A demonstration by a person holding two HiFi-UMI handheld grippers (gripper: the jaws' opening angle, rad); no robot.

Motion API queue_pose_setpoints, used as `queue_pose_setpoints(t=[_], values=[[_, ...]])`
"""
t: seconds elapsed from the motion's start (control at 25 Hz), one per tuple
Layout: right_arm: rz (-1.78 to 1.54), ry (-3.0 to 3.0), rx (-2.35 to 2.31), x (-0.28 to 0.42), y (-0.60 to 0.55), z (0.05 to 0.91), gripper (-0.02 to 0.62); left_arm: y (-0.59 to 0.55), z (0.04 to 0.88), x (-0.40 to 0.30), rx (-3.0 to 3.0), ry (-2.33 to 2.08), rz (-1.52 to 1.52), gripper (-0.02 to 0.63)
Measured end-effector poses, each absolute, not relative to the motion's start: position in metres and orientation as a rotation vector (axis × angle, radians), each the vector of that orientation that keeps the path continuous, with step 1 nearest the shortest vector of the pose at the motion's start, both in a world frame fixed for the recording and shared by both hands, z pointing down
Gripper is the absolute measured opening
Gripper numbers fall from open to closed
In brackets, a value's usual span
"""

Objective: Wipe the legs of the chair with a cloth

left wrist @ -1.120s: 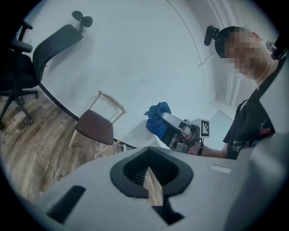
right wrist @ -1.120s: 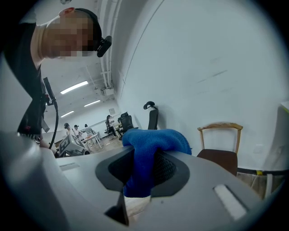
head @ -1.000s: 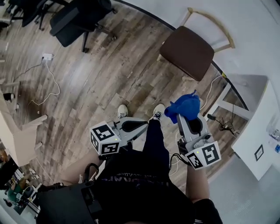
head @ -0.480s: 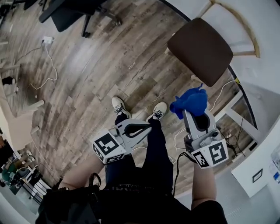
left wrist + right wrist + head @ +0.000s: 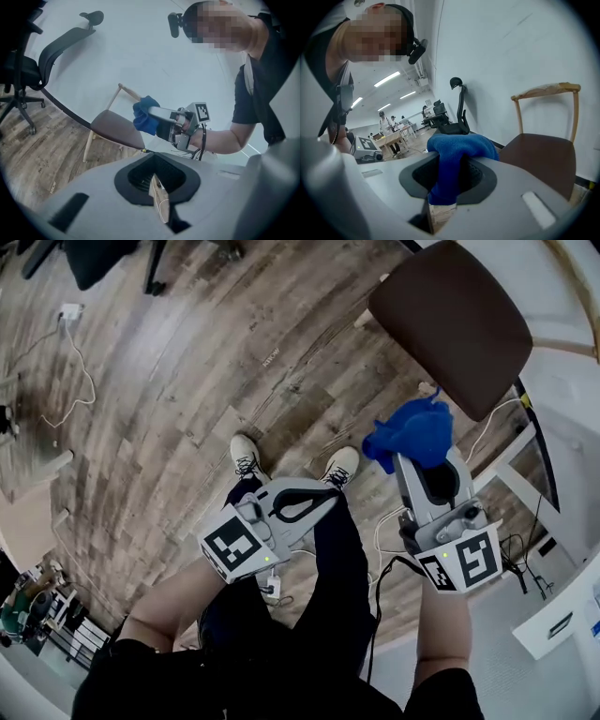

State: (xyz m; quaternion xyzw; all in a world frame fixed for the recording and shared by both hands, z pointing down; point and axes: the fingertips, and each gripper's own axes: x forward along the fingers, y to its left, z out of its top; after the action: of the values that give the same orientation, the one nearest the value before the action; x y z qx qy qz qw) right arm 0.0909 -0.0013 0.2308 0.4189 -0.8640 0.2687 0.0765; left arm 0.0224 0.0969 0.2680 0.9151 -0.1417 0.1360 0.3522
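Cloth point(image 5: 412, 427) pinched in R tongs point(image 5: 415, 454) | L tongs point(image 5: 328, 499) closed | chair point(image 5: 450, 324) ahead

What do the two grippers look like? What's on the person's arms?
The left gripper and right gripper are chunky light-grey shells with black lining round the jaws. Each has a cube of black-and-white square markers at the back. A black cable hangs from the right one. The sleeves are short and dark.

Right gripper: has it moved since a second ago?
Yes. The right gripper and its blue cloth have closed toward the chair seat.
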Motion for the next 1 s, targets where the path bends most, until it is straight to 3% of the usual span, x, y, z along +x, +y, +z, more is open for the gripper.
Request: queue_pose_setpoints(t=[0.52, 1.0], values=[[0.659, -2.548, 1.297, 0.069, -0.043, 0.407, 0.097, 0.104, 0.435, -0.009, 2.484, -0.287, 0.313, 0.008], [0.672, -2.552, 1.400, 0.073, -0.102, 0.509, 0.098, 0.051, 0.501, -0.038, 2.409, -0.264, 0.241, 0.008]])
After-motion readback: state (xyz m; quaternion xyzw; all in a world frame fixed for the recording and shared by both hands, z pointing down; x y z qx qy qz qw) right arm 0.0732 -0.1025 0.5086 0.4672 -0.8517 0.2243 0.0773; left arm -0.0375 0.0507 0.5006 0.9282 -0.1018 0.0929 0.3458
